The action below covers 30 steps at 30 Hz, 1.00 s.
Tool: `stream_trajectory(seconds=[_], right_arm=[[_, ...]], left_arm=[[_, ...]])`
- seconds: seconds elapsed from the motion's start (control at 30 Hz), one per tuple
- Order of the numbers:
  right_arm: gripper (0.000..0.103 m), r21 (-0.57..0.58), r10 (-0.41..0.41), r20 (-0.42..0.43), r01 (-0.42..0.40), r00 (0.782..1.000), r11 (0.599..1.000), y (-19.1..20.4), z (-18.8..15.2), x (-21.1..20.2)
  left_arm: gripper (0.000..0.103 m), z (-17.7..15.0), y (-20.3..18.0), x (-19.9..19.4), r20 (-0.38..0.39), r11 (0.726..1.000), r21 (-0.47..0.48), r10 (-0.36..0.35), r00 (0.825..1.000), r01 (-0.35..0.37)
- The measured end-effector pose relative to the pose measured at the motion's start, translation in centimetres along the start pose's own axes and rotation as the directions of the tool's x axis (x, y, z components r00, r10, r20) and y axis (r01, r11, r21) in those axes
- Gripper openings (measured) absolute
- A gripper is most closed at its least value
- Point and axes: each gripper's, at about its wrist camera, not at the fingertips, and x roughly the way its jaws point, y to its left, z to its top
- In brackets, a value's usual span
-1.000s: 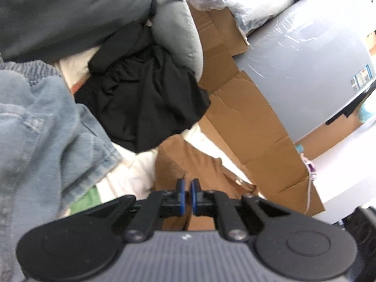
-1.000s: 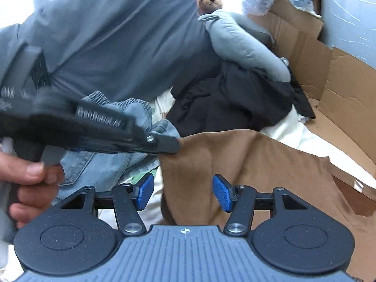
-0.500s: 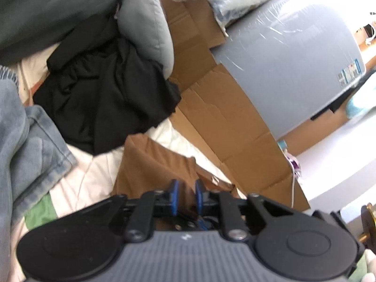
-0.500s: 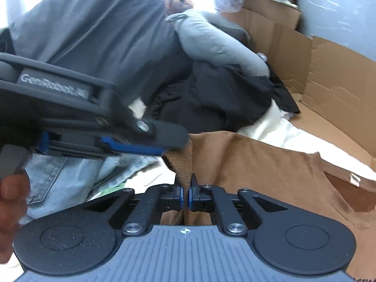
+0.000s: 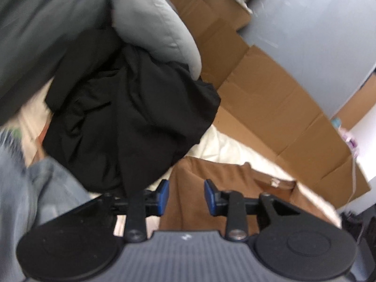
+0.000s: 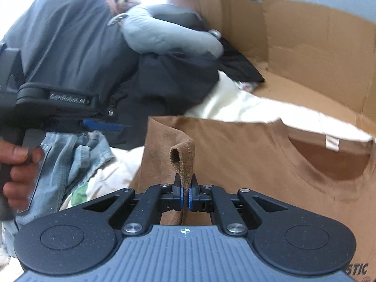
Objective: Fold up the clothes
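Note:
A brown T-shirt (image 6: 246, 155) lies spread on a cream sheet (image 6: 237, 103), its neck opening to the right. My right gripper (image 6: 185, 196) is shut on a pinched fold of the shirt's edge, which stands up between the blue pads. In the left wrist view the same brown T-shirt (image 5: 218, 183) lies below my left gripper (image 5: 186, 196), whose jaws stand open with nothing between them. The left gripper (image 6: 103, 125) also shows at the left of the right wrist view, held by a hand (image 6: 18, 164), off the shirt's left edge.
A black garment (image 5: 127, 122) is heaped behind the shirt, with a grey pillow (image 5: 155, 25) and dark grey bedding (image 6: 63, 37) beyond. Blue jeans (image 6: 70, 155) lie at the left. Flattened cardboard (image 5: 277, 108) lines the right side against a grey wrapped mattress (image 5: 312, 25).
My left gripper let go of the shirt's corner, opened and drew back to the left. My right gripper closed on that corner and now holds it alone.

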Motion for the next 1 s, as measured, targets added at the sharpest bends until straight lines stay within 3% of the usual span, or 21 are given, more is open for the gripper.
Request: stream_trajectory(seconds=[0.13,0.27,0.5,0.63,0.7,0.77,0.83,0.9,0.93,0.97,1.0], right_arm=[[0.003,0.061,0.021,0.009,-0.021,1.000,0.998,-1.9,-1.3,0.5],[0.005,0.138,0.028,0.028,-0.032,0.999,0.990,-3.5,-2.9,1.2],[0.005,0.240,0.030,0.065,-0.045,0.997,0.970,-5.6,-4.8,1.6],[0.005,0.261,0.037,0.061,-0.052,0.997,0.964,-6.1,-5.1,1.6],[0.013,0.269,0.044,0.065,-0.060,0.997,0.961,-6.2,-4.9,1.5],[0.030,0.279,0.050,0.070,-0.068,0.996,0.958,-6.4,-4.7,1.5],[0.032,0.295,0.057,0.071,-0.076,0.996,0.952,-6.7,-4.5,1.7],[0.030,0.321,0.074,0.057,-0.088,0.996,0.943,-7.1,-4.4,2.3],[0.017,0.335,0.082,0.048,-0.093,0.995,0.938,-7.3,-4.3,2.6],[0.001,0.346,0.090,0.037,-0.097,0.995,0.933,-7.4,-4.3,2.9],[0.001,0.360,0.097,0.026,-0.100,0.995,0.928,-7.6,-4.2,3.3]], left_arm=[[0.038,2.0,-1.6,2.6,-0.064,0.993,0.109,0.061,0.996,-0.054],[0.038,3.9,-2.9,4.7,-0.116,0.985,0.154,0.095,0.989,-0.077],[0.036,5.3,-5.5,7.8,-0.217,0.958,0.256,0.189,0.958,-0.131],[0.036,5.3,-7.2,9.9,-0.289,0.931,0.322,0.272,0.918,-0.174],[0.037,5.2,-7.7,10.9,-0.308,0.912,0.355,0.323,0.895,-0.207],[0.037,4.9,-7.8,11.8,-0.328,0.892,0.383,0.373,0.868,-0.239],[0.037,4.6,-7.9,12.7,-0.349,0.872,0.409,0.421,0.837,-0.268],[0.022,4.5,-8.1,13.0,-0.355,0.838,0.469,0.468,0.809,-0.280],[0.012,4.5,-8.2,13.1,-0.354,0.818,0.501,0.492,0.795,-0.283],[0.010,4.6,-8.1,13.0,-0.360,0.812,0.510,0.500,0.788,-0.283],[0.010,4.8,-7.8,12.9,-0.369,0.814,0.508,0.501,0.783,-0.282]])
